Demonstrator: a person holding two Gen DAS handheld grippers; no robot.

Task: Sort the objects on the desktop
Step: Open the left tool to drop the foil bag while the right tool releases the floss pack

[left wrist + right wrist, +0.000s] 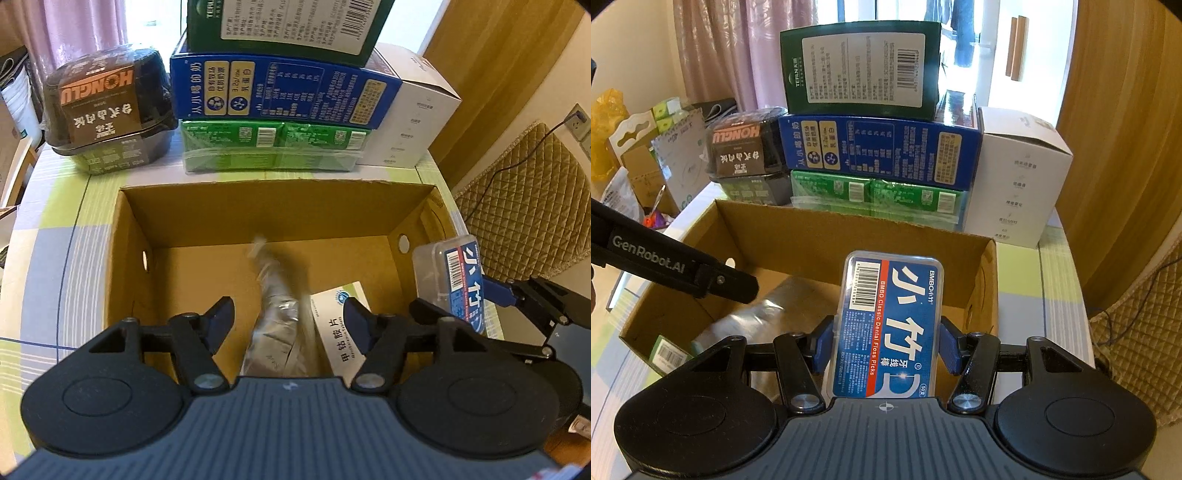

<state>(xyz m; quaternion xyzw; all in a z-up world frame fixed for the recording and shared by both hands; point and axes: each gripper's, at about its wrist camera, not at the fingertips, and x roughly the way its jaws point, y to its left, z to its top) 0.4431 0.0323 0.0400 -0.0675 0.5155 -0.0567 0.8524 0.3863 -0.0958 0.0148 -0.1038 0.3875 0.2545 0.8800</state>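
Right gripper: blue pads clamped on the two long sides of a floss pick box, a flat clear plastic case with a blue label, held level and lengthwise, its far end out over the near right corner of the cardboard box. Case judged light, rigid and smooth-sided, likely to slip or twist if pinched at a corner; the mid-length hold across the narrow width looks the sound one. Left gripper: fingers spread wide, grasping nothing, poised above the open carton and pointing down into it. Below it, inside the carton: a silvery foil pouch, blurred, judged soft and crinkly, best taken across its middle; just beside it, a white tablet box, thin card, light, crushable. The right tool enters the left view from the right edge, carrying the floss case at the carton's right wall. Behind the carton, on the checked tablecloth: stacked cartons in green and blue, a white box, a black food tub.
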